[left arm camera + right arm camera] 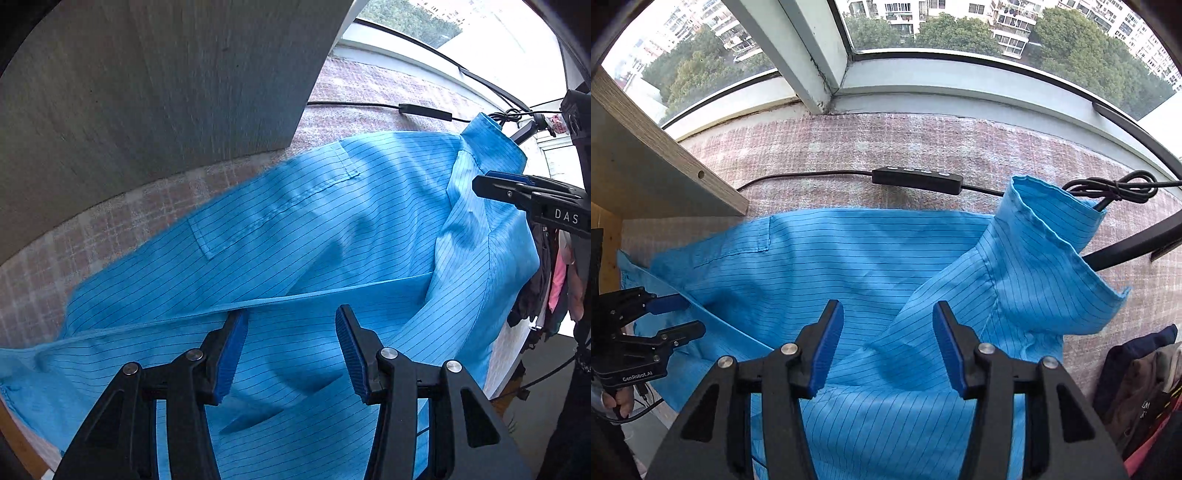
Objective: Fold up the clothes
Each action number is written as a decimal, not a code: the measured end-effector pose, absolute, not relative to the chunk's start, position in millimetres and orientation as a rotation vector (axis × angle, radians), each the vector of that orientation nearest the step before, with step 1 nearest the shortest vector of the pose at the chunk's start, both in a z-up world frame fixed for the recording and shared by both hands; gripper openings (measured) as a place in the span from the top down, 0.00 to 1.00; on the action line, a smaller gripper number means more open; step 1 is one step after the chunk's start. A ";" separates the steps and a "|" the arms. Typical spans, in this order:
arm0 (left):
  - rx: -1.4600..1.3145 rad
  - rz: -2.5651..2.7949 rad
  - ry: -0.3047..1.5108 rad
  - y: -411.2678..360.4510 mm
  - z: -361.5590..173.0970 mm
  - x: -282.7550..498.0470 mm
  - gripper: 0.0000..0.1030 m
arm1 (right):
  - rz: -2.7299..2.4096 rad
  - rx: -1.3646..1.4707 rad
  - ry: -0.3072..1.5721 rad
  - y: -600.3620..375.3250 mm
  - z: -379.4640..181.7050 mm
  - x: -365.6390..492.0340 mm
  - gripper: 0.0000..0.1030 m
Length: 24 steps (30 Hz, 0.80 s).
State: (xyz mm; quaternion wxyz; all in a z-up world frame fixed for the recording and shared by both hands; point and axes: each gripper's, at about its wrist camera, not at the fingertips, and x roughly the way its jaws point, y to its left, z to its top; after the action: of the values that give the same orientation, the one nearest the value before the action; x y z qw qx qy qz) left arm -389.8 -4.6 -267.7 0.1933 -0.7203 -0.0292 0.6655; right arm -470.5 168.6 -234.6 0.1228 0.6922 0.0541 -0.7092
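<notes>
My left wrist view looks rightward, my right toward the window (960, 33); both sit close over the blue garment (314, 221).

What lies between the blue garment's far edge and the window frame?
In the right wrist view, pinkish checked cloth covers that stretch, with a black cable and its inline controller lying between the blue garment and window frame.

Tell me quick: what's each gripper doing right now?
Left gripper: open, holding nothing, above the blue garment.
Right gripper: open, holding nothing.
</notes>
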 end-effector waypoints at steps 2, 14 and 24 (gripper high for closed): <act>-2.001 1.870 -0.069 -6.1 -266.8 -387.0 0.70 | -2.050 2.068 0.224 164.8 -244.2 -476.3 0.52; -1.702 1.929 0.343 -17.8 -224.8 -366.7 0.69 | -1.970 1.967 0.528 161.7 -252.9 -456.9 0.63; -1.322 1.609 1.053 36.4 -237.3 -355.6 0.33 | -1.847 1.706 0.659 161.1 -218.2 -428.7 0.50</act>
State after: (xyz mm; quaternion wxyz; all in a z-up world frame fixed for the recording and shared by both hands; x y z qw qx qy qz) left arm -355.6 36.4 -237.3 0.3931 -0.5210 0.4148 0.6339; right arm -428.7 161.1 -218.2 0.2678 0.6325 0.2444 -0.6845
